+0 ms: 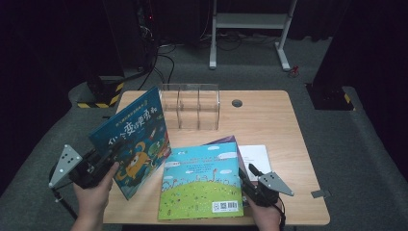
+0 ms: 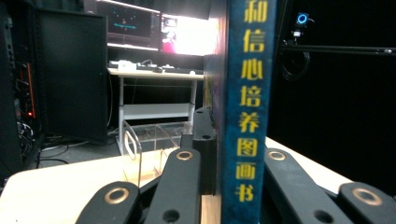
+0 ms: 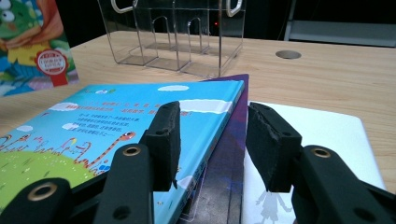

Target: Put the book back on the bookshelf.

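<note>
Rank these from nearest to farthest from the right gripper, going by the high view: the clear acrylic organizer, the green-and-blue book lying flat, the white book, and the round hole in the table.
From the right gripper:
1. White book, just beyond the jaws, and green-and-blue book, right beside it on its left: too close to call.
2. Clear acrylic organizer, far middle of the table.
3. Round hole, far edge, about level with the organizer.

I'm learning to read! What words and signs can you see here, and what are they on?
"和信心培养图画书": yellow, down the spine of the blue book gripped by the left gripper.
Big white title on that book's cover: too blurred to read.
Text lines, barcode and QR code on the sky-and-grass book: too small to read.
Red round seal on the blue book's cover: too small to read.
</note>
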Demonstrator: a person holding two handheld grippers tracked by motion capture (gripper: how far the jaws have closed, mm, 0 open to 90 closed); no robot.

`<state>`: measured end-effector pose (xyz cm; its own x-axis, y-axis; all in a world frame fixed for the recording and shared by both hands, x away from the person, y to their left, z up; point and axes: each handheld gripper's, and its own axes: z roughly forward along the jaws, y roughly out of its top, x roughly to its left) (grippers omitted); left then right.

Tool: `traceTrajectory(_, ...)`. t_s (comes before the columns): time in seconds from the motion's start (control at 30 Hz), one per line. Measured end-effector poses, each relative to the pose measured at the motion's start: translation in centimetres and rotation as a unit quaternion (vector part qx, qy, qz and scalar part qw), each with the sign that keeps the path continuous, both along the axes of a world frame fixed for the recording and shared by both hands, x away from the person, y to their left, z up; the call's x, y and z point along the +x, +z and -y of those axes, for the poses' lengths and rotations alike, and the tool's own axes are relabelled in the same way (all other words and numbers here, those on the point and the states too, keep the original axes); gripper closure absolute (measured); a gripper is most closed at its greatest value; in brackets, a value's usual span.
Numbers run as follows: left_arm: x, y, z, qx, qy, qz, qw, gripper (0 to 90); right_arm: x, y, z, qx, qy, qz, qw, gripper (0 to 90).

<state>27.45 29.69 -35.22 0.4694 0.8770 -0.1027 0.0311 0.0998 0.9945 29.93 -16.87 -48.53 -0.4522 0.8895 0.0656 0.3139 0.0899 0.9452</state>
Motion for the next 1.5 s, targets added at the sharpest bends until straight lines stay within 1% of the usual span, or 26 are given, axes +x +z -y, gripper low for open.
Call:
traceTrajectory(0.1,0.7,0.9,0.0,0.007,0.008,0.006,0.9999,83.2,0.0,0.0,0.0,0.001,0.001,0.0,1.0,55.0)
traceTrajectory(0.27,2.1,1.3,-0.2,-0.003,0.017,0.002,0.9998,83.2,0.0,0.0,0.1,0.002,0.002,0.0,1.0,55.2)
traceTrajectory(0.33,2.3,1.3,-0.2,-0.002,0.019,0.002,0.9998,83.2,0.0,0.0,0.1,0.002,0.001,-0.001,1.0,55.2)
traceTrajectory(0.43,2.9,1.2,-0.1,0.0,0.03,-0.001,0.9996,83.2,-0.1,0.1,0.1,0.002,0.002,0.0,1.0,55.3)
traceTrajectory(0.5,3.2,1.0,-0.1,0.002,0.033,-0.003,0.9995,83.2,-0.1,0.1,0.1,0.004,0.002,0.0,1.0,55.3)
traceTrajectory(0.57,3.5,0.9,0.0,0.001,0.034,-0.003,0.9994,83.1,0.0,0.1,0.1,0.005,0.003,0.0,1.0,55.4)
traceTrajectory(0.83,4.5,0.5,0.5,0.009,0.043,-0.004,0.999,83.2,0.0,0.1,0.2,0.007,0.002,0.0,1.0,55.6)
traceTrajectory(1.03,5.6,0.3,1.1,0.008,0.045,-0.008,0.9989,83.2,0.0,0.1,0.2,0.009,0.002,0.0,1.0,55.8)
traceTrajectory(1.1,5.9,0.3,1.2,0.006,0.047,-0.009,0.9988,83.2,0.0,0.1,0.3,0.01,0.001,-0.001,1.0,55.9)
traceTrajectory(1.2,6.6,0.5,1.4,0.012,0.052,-0.009,0.9985,83.2,0.0,0.1,0.3,0.011,0.001,0.0,0.9999,56.0)
traceTrajectory(1.3,7.0,0.6,1.5,0.011,0.055,-0.01,0.9984,83.1,0.0,0.1,0.4,0.012,0.001,0.0,0.9999,56.1)
traceTrajectory(1.33,7.5,0.7,1.7,0.013,0.057,-0.011,0.9982,83.1,0.0,0.1,0.4,0.012,0.002,0.0,0.9999,56.1)
traceTrajectory(1.37,7.5,0.7,1.7,0.013,0.057,-0.011,0.9982,83.2,0.0,0.1,0.4,0.012,0.002,0.0,0.9999,56.1)
traceTrajectory(1.4,7.8,0.7,1.8,0.016,0.059,-0.012,0.998,83.2,0.0,0.1,0.4,0.012,0.002,0.0,0.9999,56.2)
traceTrajectory(1.43,7.8,0.7,1.8,0.016,0.059,-0.012,0.998,83.2,-0.1,0.1,0.4,0.013,0.002,0.0,0.9999,56.2)
traceTrajectory(1.5,8.3,0.8,2.0,0.018,0.06,-0.014,0.9979,83.2,-0.1,0.1,0.4,0.013,0.002,0.001,0.9999,56.2)
